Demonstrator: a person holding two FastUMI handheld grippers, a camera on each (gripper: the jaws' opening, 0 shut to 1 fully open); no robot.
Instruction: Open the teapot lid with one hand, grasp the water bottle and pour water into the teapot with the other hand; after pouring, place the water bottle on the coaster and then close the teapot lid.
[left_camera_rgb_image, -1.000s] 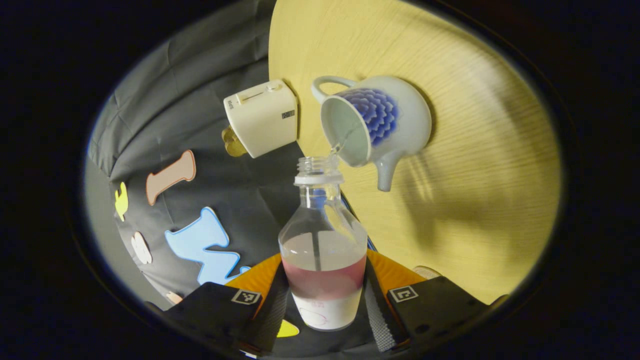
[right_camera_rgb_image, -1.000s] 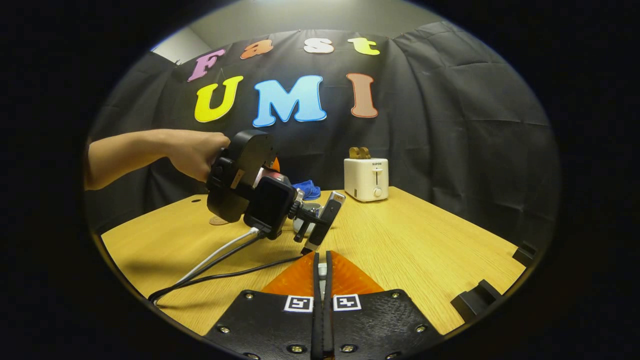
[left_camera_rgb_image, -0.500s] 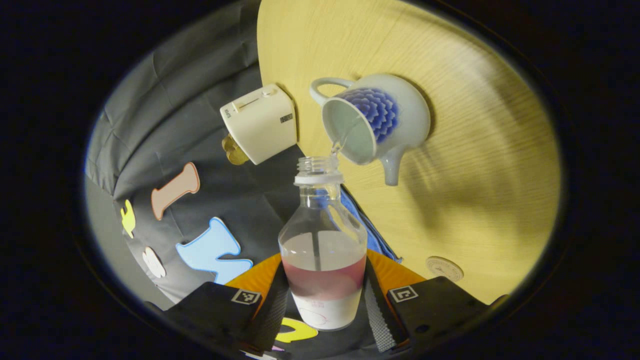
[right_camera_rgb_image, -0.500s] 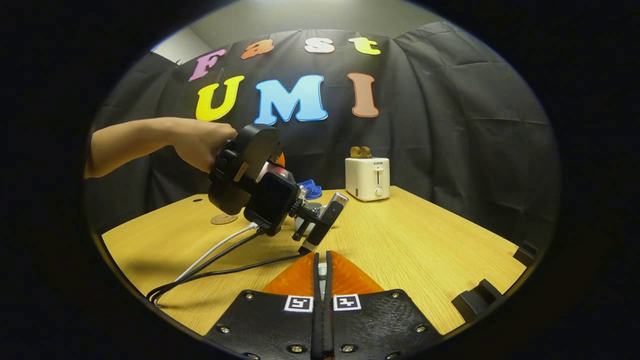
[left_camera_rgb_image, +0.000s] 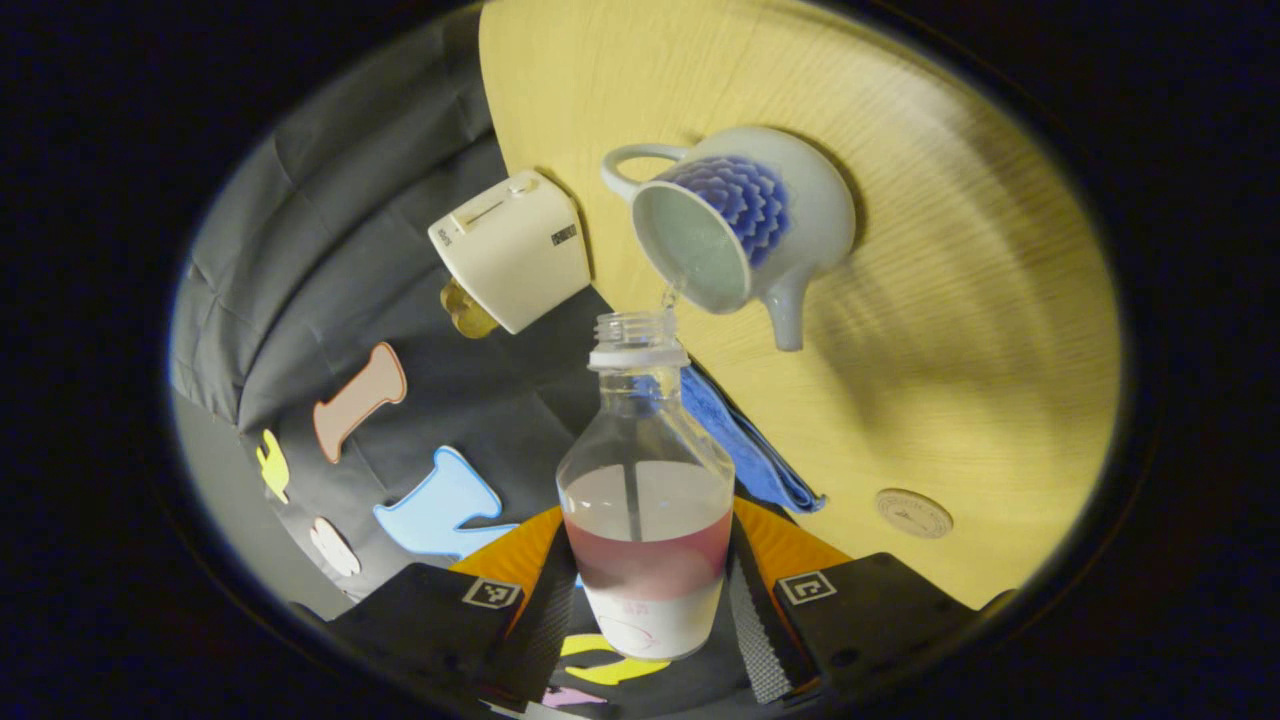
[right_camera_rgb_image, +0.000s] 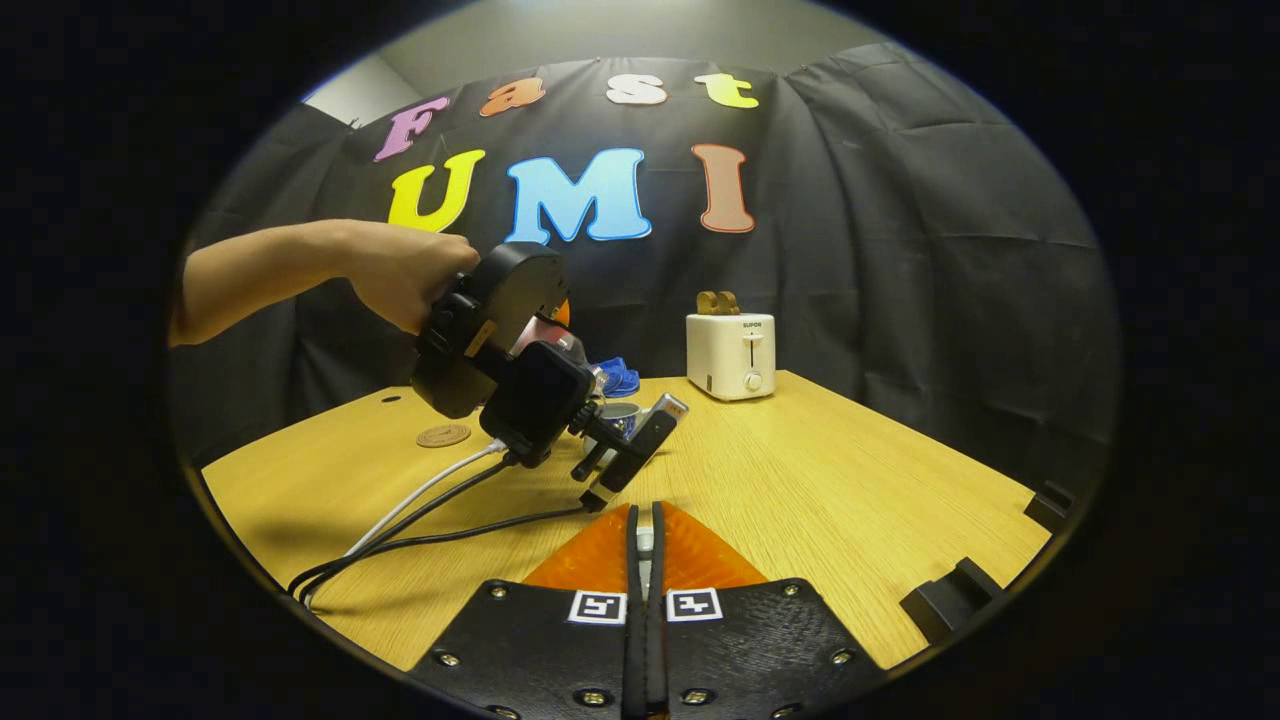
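So the left gripper (left_camera_rgb_image: 655, 600) is clamping the water bottle (left_camera_rgb_image: 645, 500) around its lower body, both fingers pressing on it, and it's tipping the bottle so the long axis is running straight toward 12 o'clock in the left gripper view, with the open neck sitting right at the rim of the teapot (left_camera_rgb_image: 745, 225). A thin stream is going from the neck into the open mouth, so I'd say the pour is underway, with plenty of water left in the bottle. The coaster (left_camera_rgb_image: 914, 513) is lying on the table (left_camera_rgb_image: 960, 330) at about 4 o'clock from the bottle neck, well apart from the teapot, so that's where the bottle is heading once it's upright again, and the left hand is the one already carrying it. The right gripper (right_camera_rgb_image: 645, 560) is sitting near the table with its fingers pinched nearly together on something small and pale, probably the lid, though I can't really tell.
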